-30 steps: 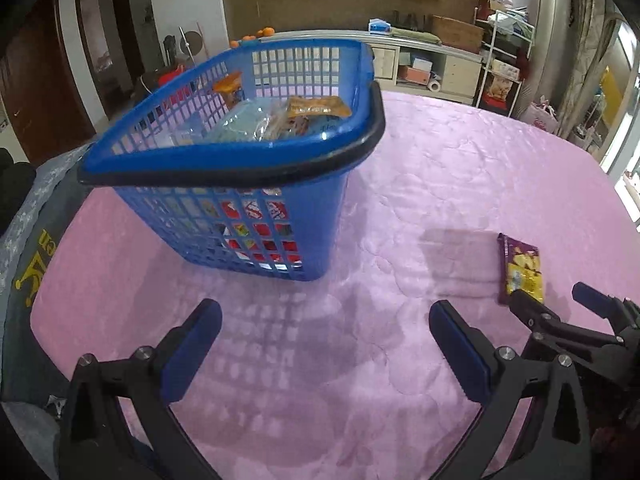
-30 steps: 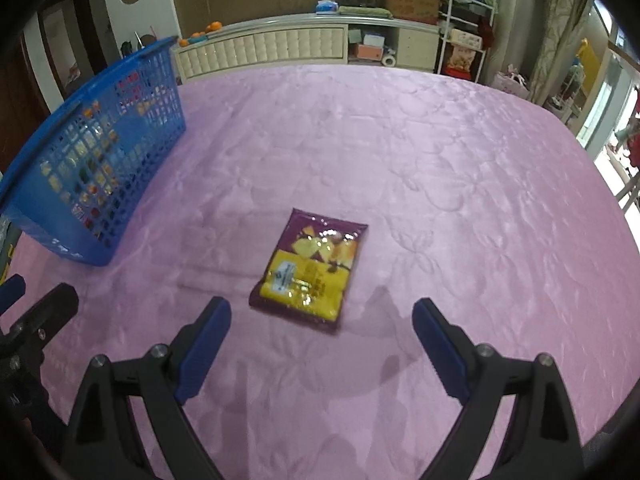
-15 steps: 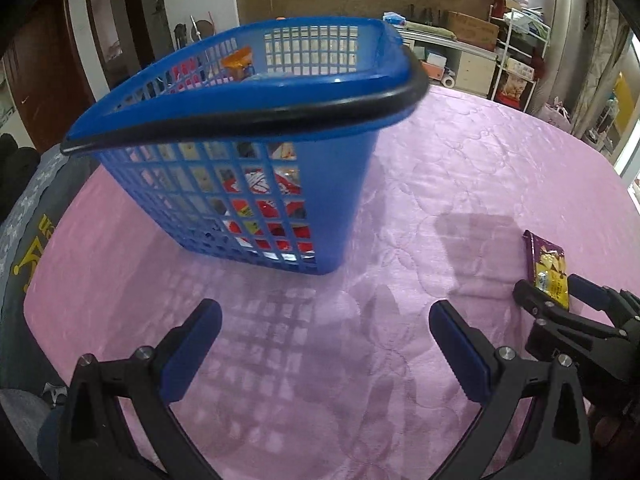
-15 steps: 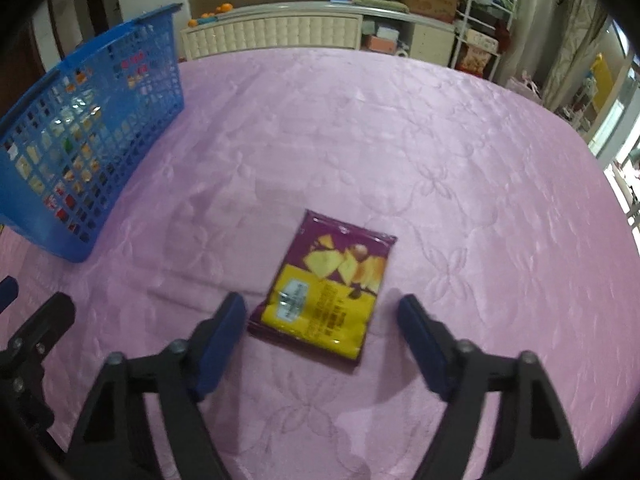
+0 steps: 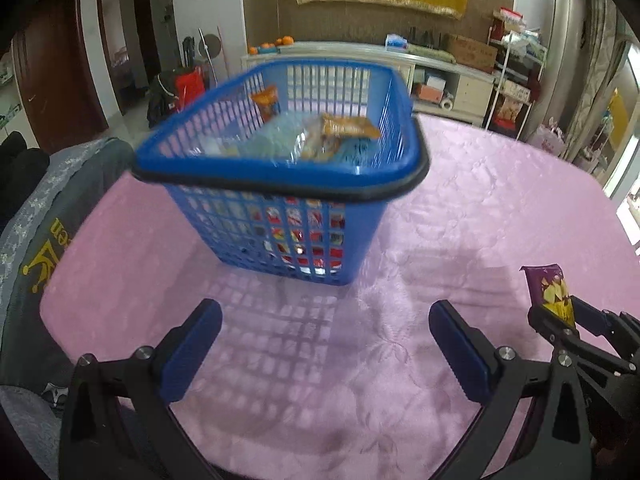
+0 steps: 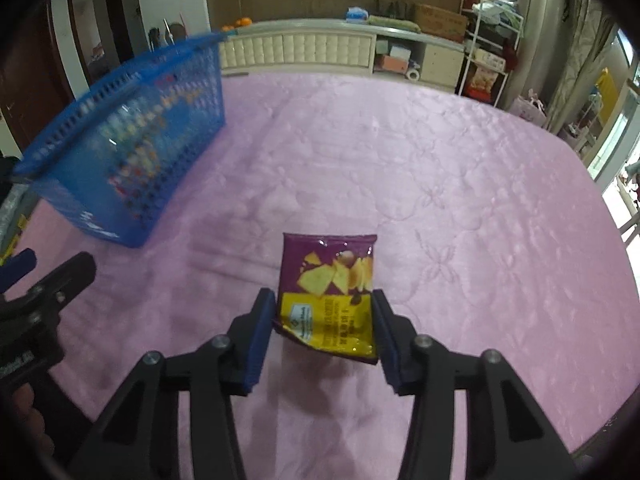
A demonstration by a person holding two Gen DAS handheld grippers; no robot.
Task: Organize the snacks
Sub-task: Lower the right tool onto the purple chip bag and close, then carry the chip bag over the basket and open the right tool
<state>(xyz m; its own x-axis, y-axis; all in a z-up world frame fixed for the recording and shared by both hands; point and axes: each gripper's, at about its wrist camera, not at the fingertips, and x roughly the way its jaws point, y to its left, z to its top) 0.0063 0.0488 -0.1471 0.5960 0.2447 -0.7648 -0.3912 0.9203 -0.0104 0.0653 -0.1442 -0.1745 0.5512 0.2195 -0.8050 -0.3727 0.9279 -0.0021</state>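
On the near right, my right gripper (image 6: 325,322) has just closed on one purple snack packet (image 6: 329,280); my left gripper (image 5: 325,350) gapes empty before one blue basket (image 5: 280,168).

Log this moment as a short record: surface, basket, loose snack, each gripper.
surface: pink quilted cover
basket: blue plastic basket, upright on the cover, several snack packs inside
loose snack: purple and yellow chip packet, raised off the cover, its shadow below it
right gripper: right gripper, jaws have just been closing, pads pressed on the packet's two side edges
left gripper: left gripper, jaws wide apart, nothing between them, pointed at the basket
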